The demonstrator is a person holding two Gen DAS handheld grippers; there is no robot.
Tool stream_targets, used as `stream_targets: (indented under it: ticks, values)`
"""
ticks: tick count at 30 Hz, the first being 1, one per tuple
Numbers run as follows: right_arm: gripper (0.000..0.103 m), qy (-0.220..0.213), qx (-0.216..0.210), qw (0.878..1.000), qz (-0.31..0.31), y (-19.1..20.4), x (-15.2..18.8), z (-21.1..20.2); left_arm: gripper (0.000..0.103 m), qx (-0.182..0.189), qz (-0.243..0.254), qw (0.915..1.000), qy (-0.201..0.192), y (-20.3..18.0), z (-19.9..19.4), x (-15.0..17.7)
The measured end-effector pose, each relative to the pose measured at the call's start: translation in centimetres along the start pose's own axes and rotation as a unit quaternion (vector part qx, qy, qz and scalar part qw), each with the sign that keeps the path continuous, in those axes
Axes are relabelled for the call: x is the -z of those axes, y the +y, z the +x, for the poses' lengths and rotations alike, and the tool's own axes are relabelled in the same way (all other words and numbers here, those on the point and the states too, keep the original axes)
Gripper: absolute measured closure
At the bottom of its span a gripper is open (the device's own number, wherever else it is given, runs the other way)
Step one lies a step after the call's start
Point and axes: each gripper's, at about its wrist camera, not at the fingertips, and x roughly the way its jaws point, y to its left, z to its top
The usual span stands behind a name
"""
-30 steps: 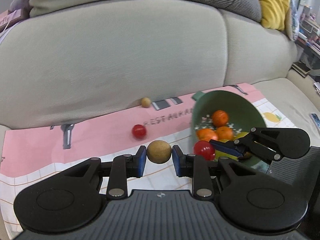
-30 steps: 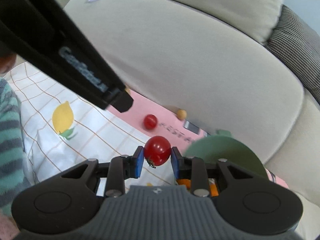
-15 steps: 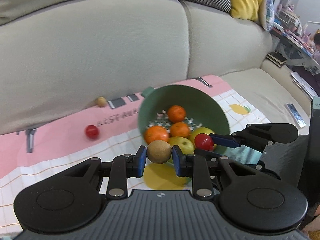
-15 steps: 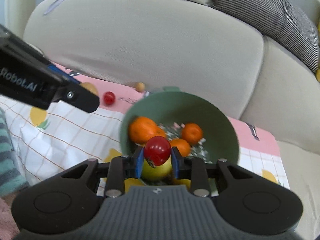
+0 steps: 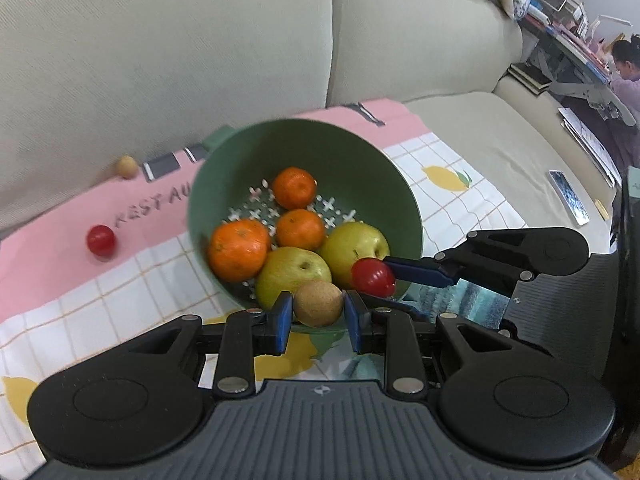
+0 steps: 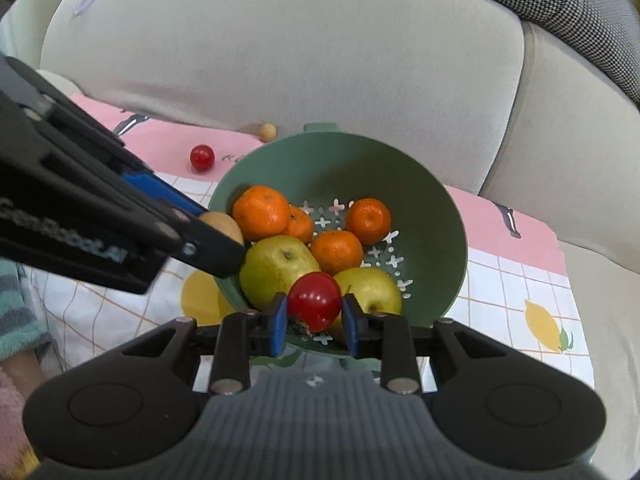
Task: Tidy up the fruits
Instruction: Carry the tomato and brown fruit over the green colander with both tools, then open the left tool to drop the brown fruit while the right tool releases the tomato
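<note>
My left gripper (image 5: 318, 314) is shut on a small brown round fruit (image 5: 319, 303) over the near rim of the green colander bowl (image 5: 360, 164). My right gripper (image 6: 314, 314) is shut on a red cherry tomato (image 6: 315, 301) above the bowl's (image 6: 432, 208) near side; it also shows in the left wrist view (image 5: 373, 277). The bowl holds several oranges (image 6: 261, 212) and two green pears (image 6: 276, 266). A second red tomato (image 5: 101, 240) and a small tan fruit (image 5: 127, 166) lie on the pink cloth (image 5: 48, 248) left of the bowl.
The cloth, with a checked lemon print (image 6: 520, 300), covers the sofa seat. The beige sofa backrest (image 5: 200, 40) rises right behind the bowl. A phone (image 5: 568, 196) lies on the seat at right. The left gripper's arm (image 6: 80, 216) crosses the right wrist view.
Both grippers have moved in over the bowl with their fruits still held. The bowl now fills the middle of both views.
</note>
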Motion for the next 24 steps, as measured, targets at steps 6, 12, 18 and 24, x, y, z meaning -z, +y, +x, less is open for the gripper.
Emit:
stream_targets:
  ticks: [6,12,18,24]
  values:
    - [0.077,0.01,0.005,1.0,-0.001,-1.2,0.1,0.6,0.072,0.006,-0.006,0.9997,0.022,0.0,1.9,-0.4]
    - [0.077,0.014,0.008,1.0,-0.005,-2.1,0.1,1.3,0.072,0.01,-0.004,0.9992,0.039,-0.1,3.4,-0.6]
    - [0.077,0.009,0.013,0.999,-0.04,-1.8,0.0,1.4,0.072,0.014,-0.014,0.9983,0.054,0.2,4.6,-0.6]
    - [0.077,0.007,0.009,0.999,-0.05,-1.9,-0.3,1.3,0.072,0.024,-0.032,0.9976,0.056,0.9,4.5,-0.5]
